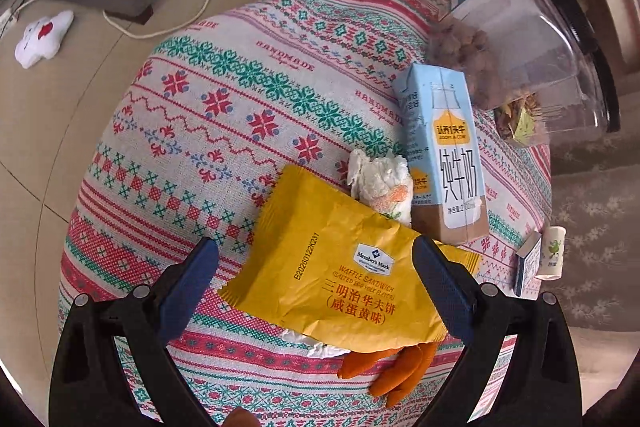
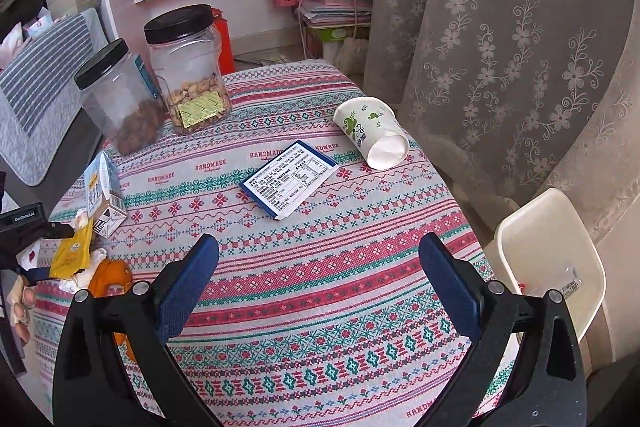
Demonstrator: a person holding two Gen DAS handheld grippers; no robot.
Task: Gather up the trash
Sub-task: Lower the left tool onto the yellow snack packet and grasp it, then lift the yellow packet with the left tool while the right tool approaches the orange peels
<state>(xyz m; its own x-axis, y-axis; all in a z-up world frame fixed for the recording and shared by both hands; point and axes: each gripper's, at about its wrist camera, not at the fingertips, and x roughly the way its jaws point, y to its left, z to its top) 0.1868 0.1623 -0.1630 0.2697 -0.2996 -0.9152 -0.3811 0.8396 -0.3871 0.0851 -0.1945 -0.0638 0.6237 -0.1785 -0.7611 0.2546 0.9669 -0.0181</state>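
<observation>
Both grippers gape open over the patterned tablecloth (image 2: 320, 267): left gripper (image 1: 316, 279) straddles the yellow waffle-sandwich wrapper (image 1: 340, 267), right gripper (image 2: 319, 277) hovers near the blue packet (image 2: 289, 179)

Wrapper (image 1: 340, 267) on table (image 1: 192, 155) — tissue (image 1: 382, 183), milk carton (image 1: 444, 155) behind; peel (image 1: 396, 371) in front.
</observation>
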